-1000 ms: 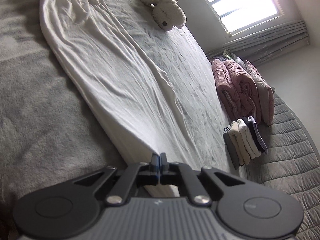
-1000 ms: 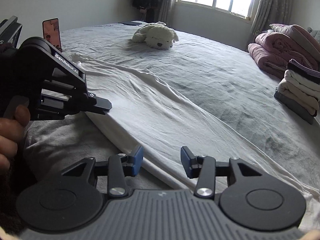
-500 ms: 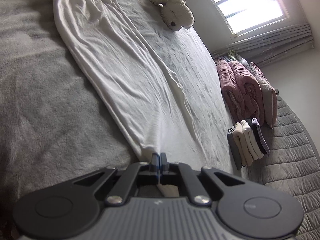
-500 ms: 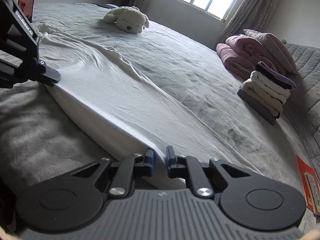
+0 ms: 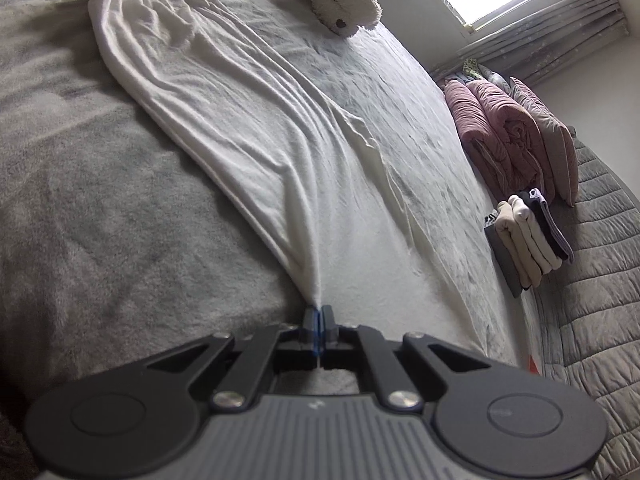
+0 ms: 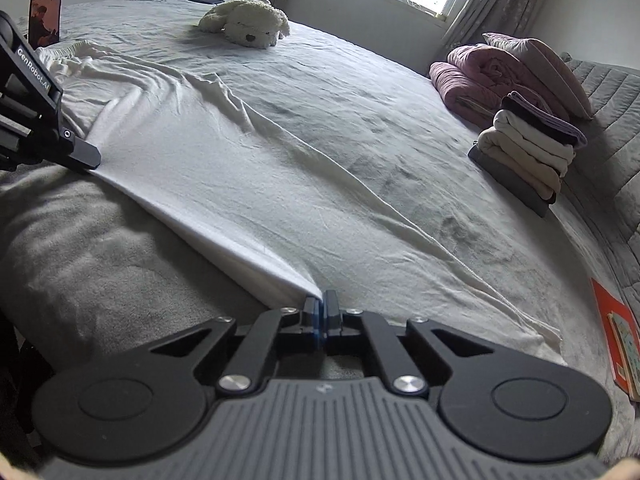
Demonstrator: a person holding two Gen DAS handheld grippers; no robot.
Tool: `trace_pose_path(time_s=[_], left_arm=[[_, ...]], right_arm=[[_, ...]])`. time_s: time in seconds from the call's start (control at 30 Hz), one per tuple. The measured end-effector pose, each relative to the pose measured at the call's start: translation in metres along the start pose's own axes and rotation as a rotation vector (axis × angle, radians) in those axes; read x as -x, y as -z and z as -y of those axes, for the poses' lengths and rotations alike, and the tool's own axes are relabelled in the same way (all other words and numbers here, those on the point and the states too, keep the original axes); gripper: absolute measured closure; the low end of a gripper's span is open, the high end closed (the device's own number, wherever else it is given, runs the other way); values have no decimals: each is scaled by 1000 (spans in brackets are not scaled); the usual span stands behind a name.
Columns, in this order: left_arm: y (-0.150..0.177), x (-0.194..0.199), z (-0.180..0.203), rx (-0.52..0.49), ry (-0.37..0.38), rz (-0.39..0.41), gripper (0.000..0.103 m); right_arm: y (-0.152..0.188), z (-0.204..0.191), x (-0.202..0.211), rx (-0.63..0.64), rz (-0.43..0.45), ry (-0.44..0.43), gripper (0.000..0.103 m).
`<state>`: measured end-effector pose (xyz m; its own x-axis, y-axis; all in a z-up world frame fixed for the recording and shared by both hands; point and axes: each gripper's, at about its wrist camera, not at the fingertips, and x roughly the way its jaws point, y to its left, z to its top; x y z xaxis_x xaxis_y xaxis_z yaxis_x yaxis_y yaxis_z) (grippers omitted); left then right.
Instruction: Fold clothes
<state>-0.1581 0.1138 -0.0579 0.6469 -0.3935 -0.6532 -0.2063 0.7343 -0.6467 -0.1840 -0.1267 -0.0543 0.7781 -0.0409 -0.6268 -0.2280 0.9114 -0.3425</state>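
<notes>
Both sets of jaws are closed on cloth. The left gripper (image 5: 319, 322) pinches one near corner of the white garment (image 5: 248, 128), and fine creases run from that pinch up the fabric. The right gripper (image 6: 321, 312) has its jaws clamped on the other near corner, with the hem pulled fairly straight between the two pinches. The right jaws have just been closing, with cloth between them.

The garment lies lengthwise on the bed (image 6: 360, 92), its gathered far end toward the phone (image 6: 47, 10) propped at the bed's far edge; it looks like a skirt or trousers, though the far end is too bunched to be sure.

To do this fold well, I judge both hands should lift together, keeping the hem taut and level so neither corner slips. Carry the near edge over toward the gathered end, then lay it down squarely. Let go only once the cloth rests flat. Keep the arc low, and well short of the plush dog (image 6: 248, 26). The stack of folded clothes (image 6: 528, 152) stands well apart at the right.
</notes>
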Motion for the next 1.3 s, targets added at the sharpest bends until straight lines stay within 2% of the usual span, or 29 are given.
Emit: trace_pose_path(time_s=[0.07,0.1,0.17,0.23,0.27,0.43,0.53,0.63,0.8,0.9,1.03,1.1,1.13,1.17,1.3], left_arm=[[-3,2,1,-18,2,-30,101],[-5,3,1,-26,4,-45,98],[-8,6,-1,-33,7,-60,91],[-12,12,-4,-27,9,-55,75],[-13,15,-6,-23,9,-52,72],[-32,37,-22,11,-74,70,65],[-47,49,-33,51,-151,163,64],[-70,59,-47,103,-269,250,64],[-109,63,-67,131,-428,389,64],[-125,60,-86,190,-430,416,65],[-133,51,-108,290,-346,456,67],[-134,46,-111,275,-323,486,68],[-134,44,-111,269,-324,497,83],[-134,44,-110,259,-336,507,92],[-136,42,-103,199,-400,545,95]], right_arm=[[-1,2,1,-11,-8,-10,88],[-1,4,1,-17,-12,-19,88],[-1,12,3,-51,-25,-51,82],[-1,22,5,-100,-39,-84,68],[-1,28,6,-129,-46,-101,62],[4,51,9,-250,-80,-146,62],[7,55,12,-266,-78,-140,60],[7,55,11,-267,-77,-141,58],[5,53,12,-263,-61,-148,57],[4,52,11,-258,-55,-154,57],[2,50,10,-257,-46,-160,56],[0,50,9,-268,-39,-165,56],[-1,50,9,-274,-35,-171,56],[-2,50,8,-283,-30,-181,56],[-10,50,12,-298,-4,-218,56]])
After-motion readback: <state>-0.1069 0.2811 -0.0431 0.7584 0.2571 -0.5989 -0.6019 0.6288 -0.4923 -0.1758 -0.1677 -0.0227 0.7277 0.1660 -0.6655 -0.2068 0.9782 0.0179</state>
